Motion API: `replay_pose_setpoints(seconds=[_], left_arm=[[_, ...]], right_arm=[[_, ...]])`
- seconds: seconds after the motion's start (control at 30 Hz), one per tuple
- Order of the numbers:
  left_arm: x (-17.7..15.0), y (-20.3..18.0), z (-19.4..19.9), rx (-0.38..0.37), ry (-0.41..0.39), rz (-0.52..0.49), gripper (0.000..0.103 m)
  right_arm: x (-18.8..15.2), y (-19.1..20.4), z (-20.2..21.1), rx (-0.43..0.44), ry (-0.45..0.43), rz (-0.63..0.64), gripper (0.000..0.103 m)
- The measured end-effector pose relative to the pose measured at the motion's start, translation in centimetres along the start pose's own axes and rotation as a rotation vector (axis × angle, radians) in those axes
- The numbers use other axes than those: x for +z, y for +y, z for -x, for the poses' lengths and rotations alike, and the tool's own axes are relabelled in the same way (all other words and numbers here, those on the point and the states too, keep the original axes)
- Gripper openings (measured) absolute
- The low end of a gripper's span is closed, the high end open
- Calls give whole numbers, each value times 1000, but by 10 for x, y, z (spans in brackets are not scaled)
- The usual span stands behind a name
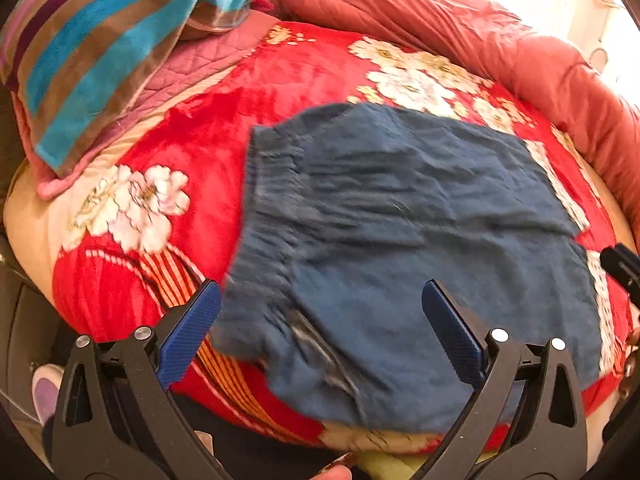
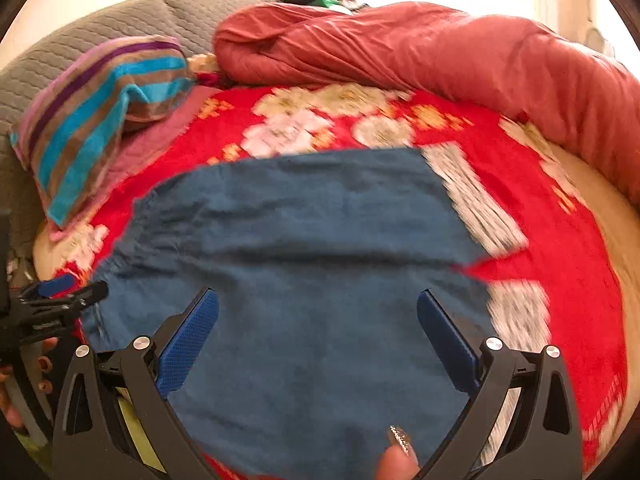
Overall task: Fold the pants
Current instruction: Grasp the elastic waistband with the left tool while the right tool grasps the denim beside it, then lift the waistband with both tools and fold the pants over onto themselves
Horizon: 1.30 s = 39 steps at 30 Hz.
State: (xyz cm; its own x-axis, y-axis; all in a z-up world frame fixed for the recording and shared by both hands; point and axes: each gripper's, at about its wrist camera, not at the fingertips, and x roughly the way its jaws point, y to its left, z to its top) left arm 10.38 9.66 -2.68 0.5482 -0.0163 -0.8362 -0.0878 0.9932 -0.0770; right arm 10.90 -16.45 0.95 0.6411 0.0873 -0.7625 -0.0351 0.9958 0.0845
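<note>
The blue pants (image 1: 400, 248) lie folded into a rough rectangle on the red flowered blanket (image 1: 192, 152), elastic waistband at the left. My left gripper (image 1: 320, 312) hangs open above their near left part, nothing between its blue pads (image 1: 190, 332). The right gripper's tip (image 1: 622, 272) shows at the right edge of the left wrist view. In the right wrist view the pants (image 2: 312, 248) fill the middle, and my right gripper (image 2: 318, 320) is open over their near edge, holding nothing. The left gripper (image 2: 60, 300) pokes in from the left beside the waistband.
A striped towel (image 1: 92, 60) rests on a pink quilted pillow (image 1: 208, 60) at the back left. A rolled red-orange quilt (image 2: 440, 56) runs along the back and right. A grey headboard cushion (image 2: 120, 24) stands behind. A fingertip (image 2: 396, 464) shows below.
</note>
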Motion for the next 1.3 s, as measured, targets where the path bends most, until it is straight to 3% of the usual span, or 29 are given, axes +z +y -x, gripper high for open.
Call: replay_pose_setpoints(seconds=[0.17, 0.53, 0.73, 0.8, 0.93, 1.03, 1.1, 1.2, 1.3], left_arm=[[26, 24, -19, 19, 13, 26, 94], [80, 45, -68, 76, 35, -17, 95], [107, 59, -99, 38, 48, 14, 94], [112, 56, -109, 8, 60, -5, 94], [115, 40, -128, 50, 76, -91, 92], [113, 38, -134, 14, 69, -102, 70], [112, 38, -134, -22, 55, -118, 45], [111, 37, -125, -36, 10, -125, 32], [109, 35, -107, -48, -52, -138, 28]], right_arm=[[30, 19, -35, 60, 21, 84, 99], [88, 29, -125, 75, 114, 174, 99], [107, 47, -167, 63, 159, 323, 99], [113, 53, -179, 61, 163, 361, 99], [125, 56, -207, 47, 202, 390, 99], [130, 59, -223, 35, 226, 432, 99], [132, 64, -232, 31, 242, 473, 99], [136, 73, -236, 51, 238, 525, 99], [136, 89, -237, 86, 225, 614, 99]])
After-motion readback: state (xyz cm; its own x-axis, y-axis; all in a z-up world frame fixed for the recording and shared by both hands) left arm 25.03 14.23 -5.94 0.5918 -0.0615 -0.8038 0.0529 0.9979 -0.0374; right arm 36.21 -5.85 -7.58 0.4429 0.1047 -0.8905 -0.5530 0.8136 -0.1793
